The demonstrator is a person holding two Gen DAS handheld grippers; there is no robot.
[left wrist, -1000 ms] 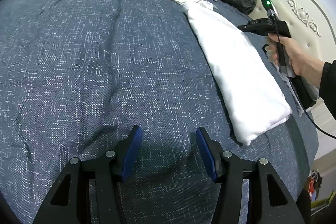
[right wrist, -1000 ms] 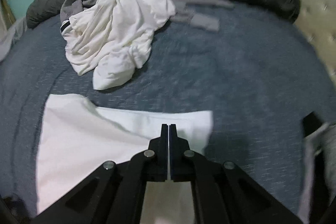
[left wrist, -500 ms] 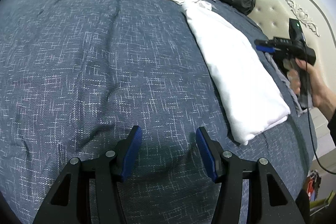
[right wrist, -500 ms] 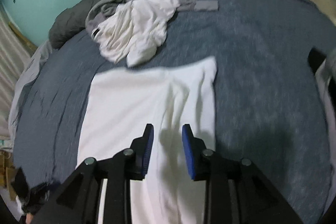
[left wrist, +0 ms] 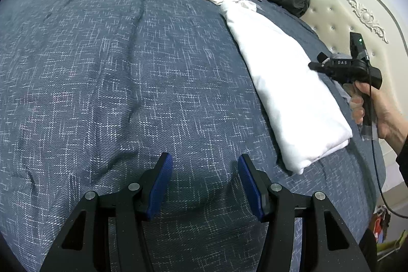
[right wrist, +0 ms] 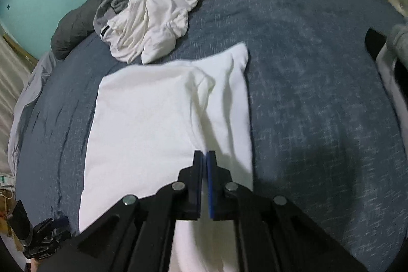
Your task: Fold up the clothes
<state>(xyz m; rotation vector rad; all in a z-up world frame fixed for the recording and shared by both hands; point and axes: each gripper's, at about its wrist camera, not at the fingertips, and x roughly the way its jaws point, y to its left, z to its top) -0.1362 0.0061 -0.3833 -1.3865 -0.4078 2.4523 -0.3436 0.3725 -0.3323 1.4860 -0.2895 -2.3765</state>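
Right hand-held gripper (right wrist: 204, 165) hangs over the folded white garment (right wrist: 158, 119) with its jaws together and nothing between them; the left hand-held gripper (left wrist: 204, 182) waits open and empty over bare bed (left wrist: 102, 68). Soft, light and limp, that garment lies near the bed's headboard-side edge, best pinched at a corner. Broad open quilt remains, while the crumpled white shirt (right wrist: 153, 22) sits at the far edge.

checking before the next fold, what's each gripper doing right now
left gripper: open, nothing between its fingers, over bare blue bedspread.
right gripper: shut, over the folded white garment; nothing seen between its fingers.
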